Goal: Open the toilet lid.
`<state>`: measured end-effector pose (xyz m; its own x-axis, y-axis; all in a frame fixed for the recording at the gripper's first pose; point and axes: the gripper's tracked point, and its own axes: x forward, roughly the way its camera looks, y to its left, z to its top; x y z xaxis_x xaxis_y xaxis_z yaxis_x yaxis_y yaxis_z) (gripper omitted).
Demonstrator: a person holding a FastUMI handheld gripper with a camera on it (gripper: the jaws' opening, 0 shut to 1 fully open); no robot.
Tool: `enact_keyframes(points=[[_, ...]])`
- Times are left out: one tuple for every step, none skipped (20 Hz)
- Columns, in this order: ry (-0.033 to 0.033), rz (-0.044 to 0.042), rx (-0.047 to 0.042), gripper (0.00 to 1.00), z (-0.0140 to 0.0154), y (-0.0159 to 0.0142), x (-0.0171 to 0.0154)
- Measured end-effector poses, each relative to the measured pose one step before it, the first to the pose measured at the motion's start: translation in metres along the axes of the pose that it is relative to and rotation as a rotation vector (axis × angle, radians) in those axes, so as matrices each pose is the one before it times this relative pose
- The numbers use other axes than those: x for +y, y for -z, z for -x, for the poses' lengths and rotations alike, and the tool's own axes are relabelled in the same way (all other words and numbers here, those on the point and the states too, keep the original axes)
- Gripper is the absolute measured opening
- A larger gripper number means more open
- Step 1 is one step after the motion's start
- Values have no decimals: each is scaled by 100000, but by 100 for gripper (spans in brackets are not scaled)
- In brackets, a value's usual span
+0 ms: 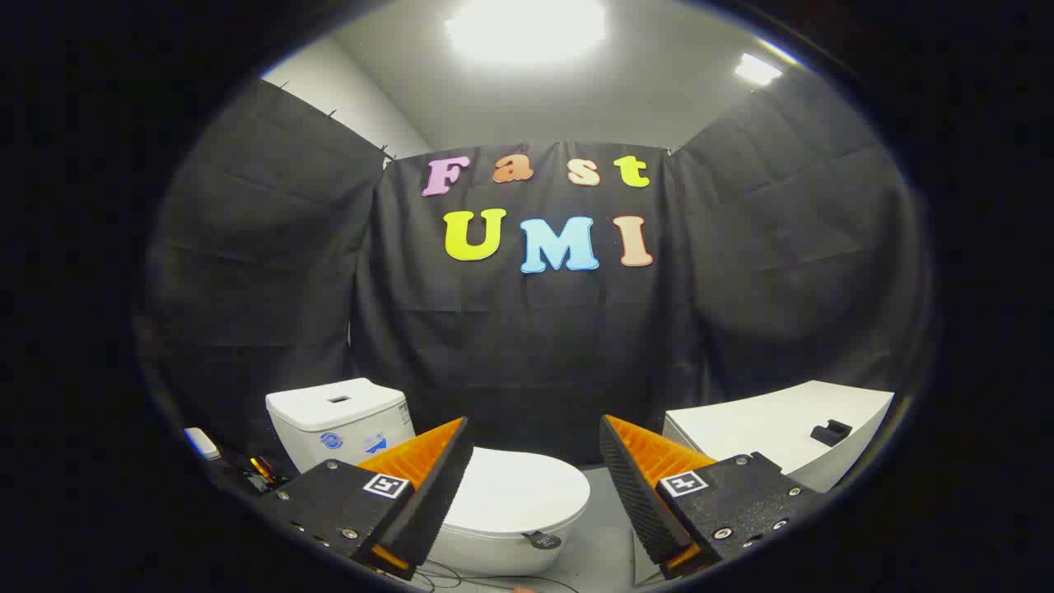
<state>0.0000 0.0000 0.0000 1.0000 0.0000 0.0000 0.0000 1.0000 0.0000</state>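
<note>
The gripper (535, 432) is held with its two fingers spread wide apart, nothing being clamped between them. The toilet (494, 511) is seen low ahead, at about eleven o'clock from the gap between the fingers, its bowl partly hidden behind the left finger. The toilet lid (519, 494) lies down flat on the bowl (it is closed), its rounded front end reaching into the gap between the fingers. A small dark tag (542, 540) is seen at the lid's front edge, toward six o'clock of the lid. The tank (338, 420) stands behind the bowl, at about ten o'clock from the lid, just beyond the left finger's tip. A white cabinet (782, 432) is placed at about two o'clock from the right finger, with a small dark object (830, 431) resting on its top. Thin cables (461, 576) are seen on the grey floor (605, 535) below the bowl.
</note>
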Motion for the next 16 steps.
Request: enact_keyframes(points=[[-128,55,-100,95,24,-72,49],[-78,-24,25,95,85,128,36],[-35,4,11,95,4,-27,-12],[168,25,33,95,-65,-16,-78],[155,-21,-90,95,32,-2,-41],[244,-32,-90,95,-86,-69,-96],[184,14,-74,95,55,-54,-30],[143,4,-9,95,87,131,-27],[8,-17,17,95,-4,-83,6],[-32,83,-35,95,-40,-38,62],[-79,35,29,95,-1,-35,-55],[-116,102,16,95,-26,40,65],[-1,349,152,95,-76,-23,3],[-74,433,143,95,80,151,29],[-73,201,93,95,43,15,31],[-119,-45,-22,95,-40,-20,36]])
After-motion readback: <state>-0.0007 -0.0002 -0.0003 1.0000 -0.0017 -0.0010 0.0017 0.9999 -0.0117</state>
